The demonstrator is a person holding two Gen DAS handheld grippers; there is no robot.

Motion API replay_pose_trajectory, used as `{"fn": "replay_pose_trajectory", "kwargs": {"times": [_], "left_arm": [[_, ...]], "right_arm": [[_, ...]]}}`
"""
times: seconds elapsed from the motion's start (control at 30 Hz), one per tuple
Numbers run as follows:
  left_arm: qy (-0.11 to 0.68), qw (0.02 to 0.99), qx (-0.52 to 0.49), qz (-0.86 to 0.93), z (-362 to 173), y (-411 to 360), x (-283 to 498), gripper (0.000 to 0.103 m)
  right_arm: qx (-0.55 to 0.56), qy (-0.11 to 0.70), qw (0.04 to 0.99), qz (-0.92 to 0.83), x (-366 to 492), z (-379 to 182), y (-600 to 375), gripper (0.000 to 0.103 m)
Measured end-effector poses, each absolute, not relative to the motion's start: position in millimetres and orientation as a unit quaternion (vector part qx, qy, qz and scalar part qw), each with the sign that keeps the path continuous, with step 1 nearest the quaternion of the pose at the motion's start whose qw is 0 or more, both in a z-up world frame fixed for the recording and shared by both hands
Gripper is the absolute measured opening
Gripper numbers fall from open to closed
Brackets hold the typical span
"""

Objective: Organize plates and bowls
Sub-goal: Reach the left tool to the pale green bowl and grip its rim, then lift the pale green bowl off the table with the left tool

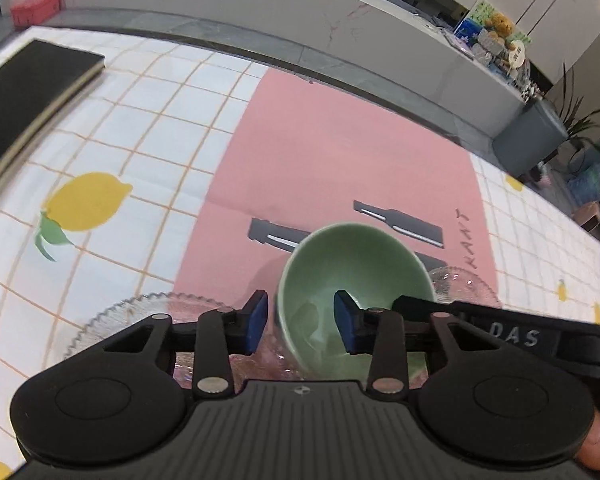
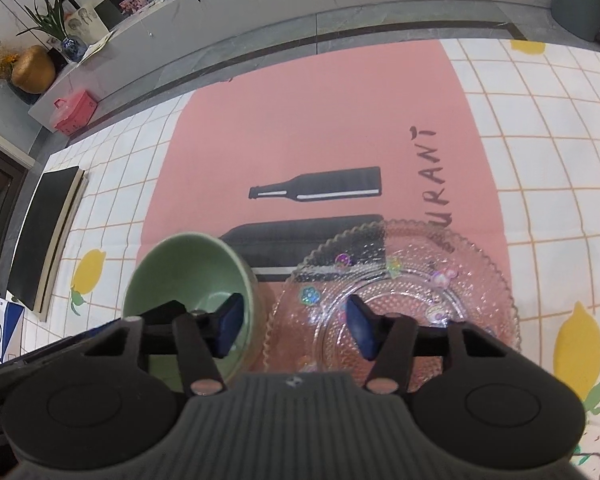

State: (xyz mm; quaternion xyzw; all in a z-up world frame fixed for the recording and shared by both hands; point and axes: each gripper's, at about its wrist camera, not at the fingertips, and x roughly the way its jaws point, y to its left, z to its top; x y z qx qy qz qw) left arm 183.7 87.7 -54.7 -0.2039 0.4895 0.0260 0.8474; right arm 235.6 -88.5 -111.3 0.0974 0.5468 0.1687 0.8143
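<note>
The worktop (image 2: 540, 128) wears a white checked cloth printed with lemons. On it lies a pink mat (image 2: 320, 120) printed with bottles. A green bowl (image 2: 188, 276) sits on the mat, a clear glass plate (image 2: 460, 264) just beside it. A black book (image 2: 44, 232) rests near the worktop's far-left edge.

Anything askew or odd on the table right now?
Yes: the green bowl is tipped steeply on its side, opening facing the cameras, with both claws straddling its rim. The glass plates lie flat on the pink mat. No spills or damage visible.
</note>
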Motion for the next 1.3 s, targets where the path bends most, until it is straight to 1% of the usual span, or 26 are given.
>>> {"fn": "replay_pose_trajectory", "kwargs": {"times": [0.03,0.17,0.2,0.23,0.3,0.37,0.47,0.57,0.63,0.77,1.0,1.3], "left_arm": [[0.489,0.847,-0.206,0.025,-55.3,87.8,184.2,0.041],[0.492,0.845,-0.210,0.026,-60.8,90.0,186.0,0.030],[0.493,0.844,-0.209,0.026,-62.2,89.8,186.3,0.029],[0.494,0.844,-0.208,0.024,-63.2,89.1,185.9,0.025],[0.493,0.846,-0.200,0.027,-63.0,87.4,185.9,0.023],[0.495,0.848,-0.189,0.030,-62.1,85.5,186.5,0.018],[0.497,0.848,-0.179,0.034,-61.9,83.9,186.9,0.018],[0.500,0.848,-0.172,0.036,-61.6,82.1,187.5,0.017],[0.502,0.848,-0.166,0.040,-61.3,80.6,187.7,0.015],[0.503,0.850,-0.146,0.048,-59.8,76.5,187.2,0.011],[0.493,0.862,-0.112,0.042,-48.7,67.9,183.2,0.010],[0.488,0.864,-0.117,0.038,-40.0,67.6,183.2,0.010]], "right_arm": [[0.099,0.547,0.814,0.170,235.1,-111.9,-87.4,0.046],[0.111,0.552,0.807,0.178,234.0,-115.1,-83.3,0.043],[0.113,0.551,0.807,0.182,233.7,-114.7,-81.9,0.043],[0.113,0.550,0.807,0.183,233.2,-114.2,-79.8,0.040],[0.108,0.548,0.809,0.183,232.7,-112.9,-76.5,0.038],[0.106,0.545,0.811,0.186,232.7,-112.0,-74.7,0.038],[0.097,0.541,0.813,0.192,232.7,-110.5,-72.5,0.035],[0.080,0.536,0.818,0.192,230.7,-108.7,-69.1,0.028],[0.061,0.532,0.825,0.181,229.2,-108.2,-67.0,0.011],[0.045,0.517,0.833,0.190,225.2,-106.7,-65.6,0.006],[0.044,0.510,0.838,0.187,224.5,-103.6,-67.9,0.004],[0.048,0.501,0.844,0.184,221.9,-91.2,-70.4,0.004]]}}
